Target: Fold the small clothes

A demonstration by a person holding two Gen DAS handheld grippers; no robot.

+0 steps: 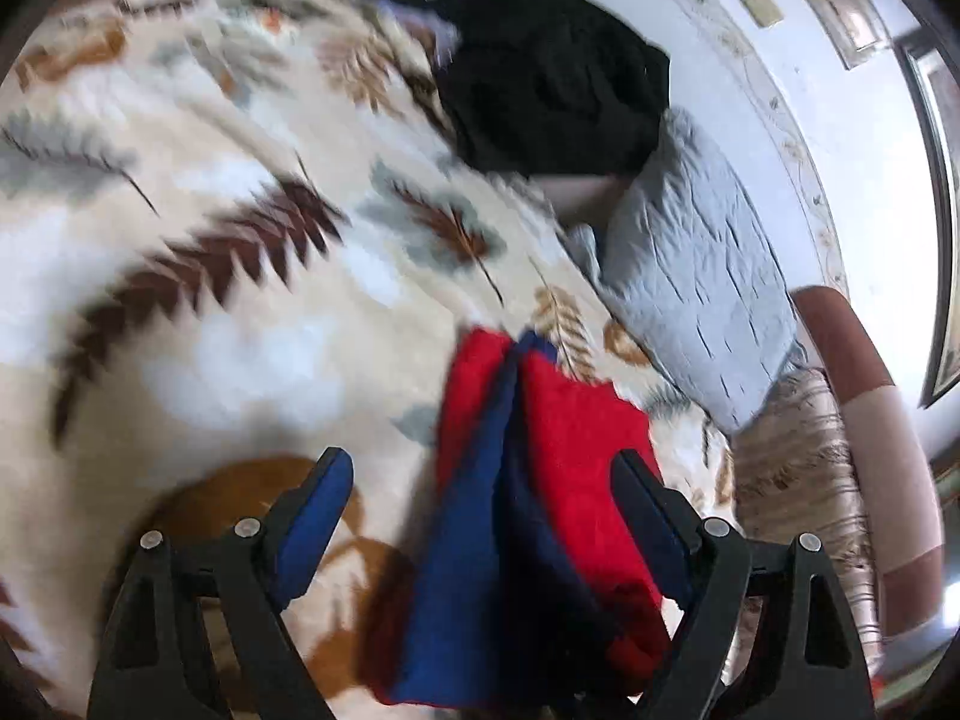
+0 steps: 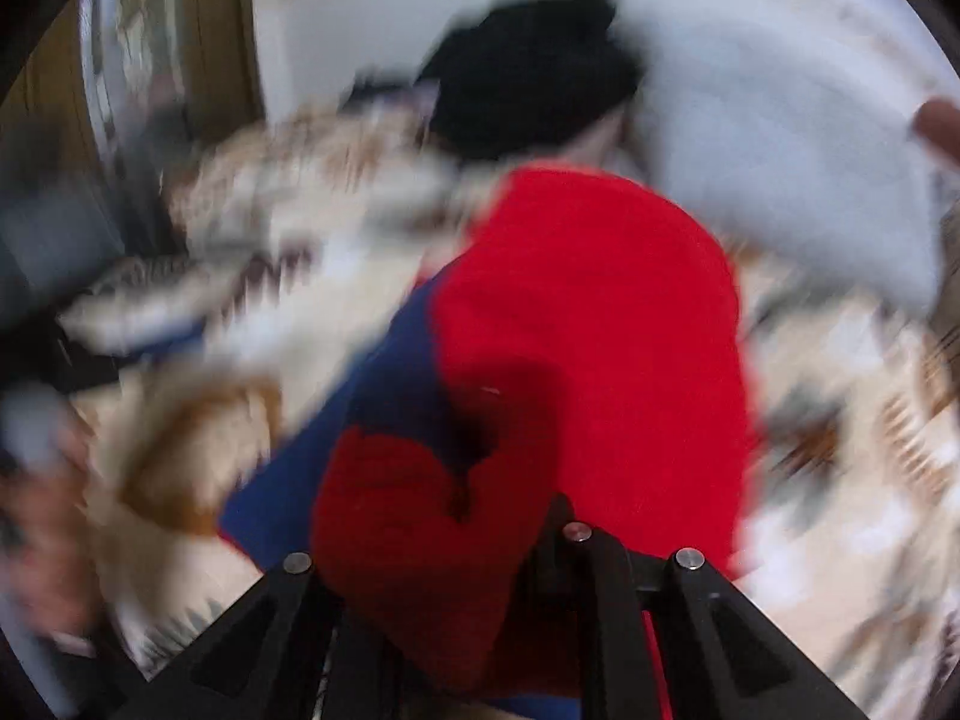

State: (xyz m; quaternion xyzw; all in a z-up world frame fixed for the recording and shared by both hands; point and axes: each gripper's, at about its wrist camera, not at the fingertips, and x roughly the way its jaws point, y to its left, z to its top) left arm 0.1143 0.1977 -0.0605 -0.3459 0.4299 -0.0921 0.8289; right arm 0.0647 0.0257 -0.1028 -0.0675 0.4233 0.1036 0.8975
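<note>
Red-and-blue garment (image 1: 540, 480), one, beside one black clothes heap (image 1: 552, 78).

The small garment (image 1: 540, 480) hangs over the blanket (image 1: 210, 300), which spreads across the bed below and to the left in the left wrist view. Beyond it, at the blanket's far edge, a pile of clothes (image 1: 552, 78) sits against the wall (image 1: 810, 90), and a pillow (image 1: 702, 276) lies just right of the pile, reaching nearer. Between the left gripper (image 1: 480, 516) fingers, the garment drapes nearer the right one; the right gripper (image 2: 456, 570) sits under its folds
</note>
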